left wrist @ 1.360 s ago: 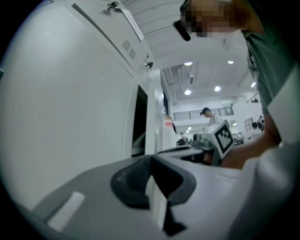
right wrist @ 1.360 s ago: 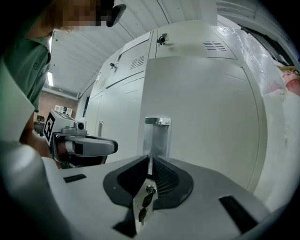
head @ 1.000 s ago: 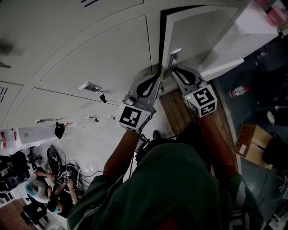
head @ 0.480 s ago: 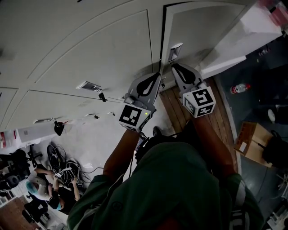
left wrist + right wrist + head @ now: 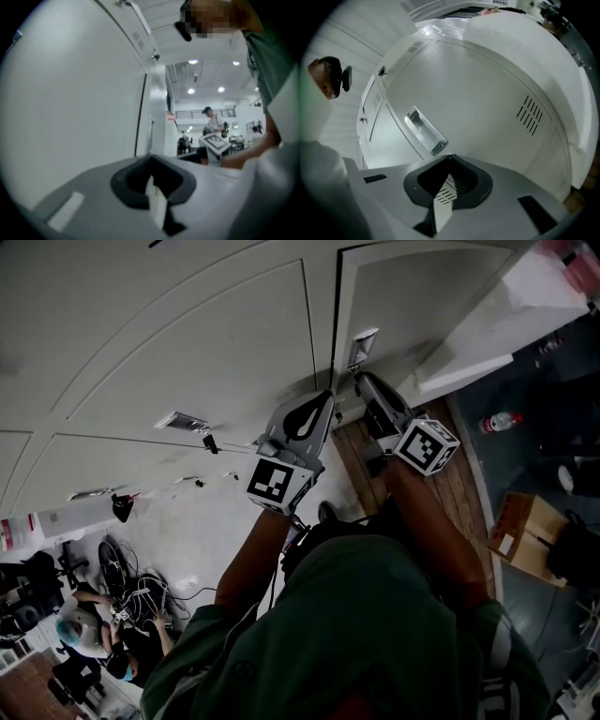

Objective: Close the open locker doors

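Dim, fisheye-warped, blurred at edges

The locker door (image 5: 422, 306) runs off-frame, possibly ajar.

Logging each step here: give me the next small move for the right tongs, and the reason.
Probably press the right tongs forward against the locker door, near its metal handle, until it seats. In the head view a thin dark gap shows along the door's handle-side edge, so it looks not fully shut; the tongs are shut, tips close to the door face.
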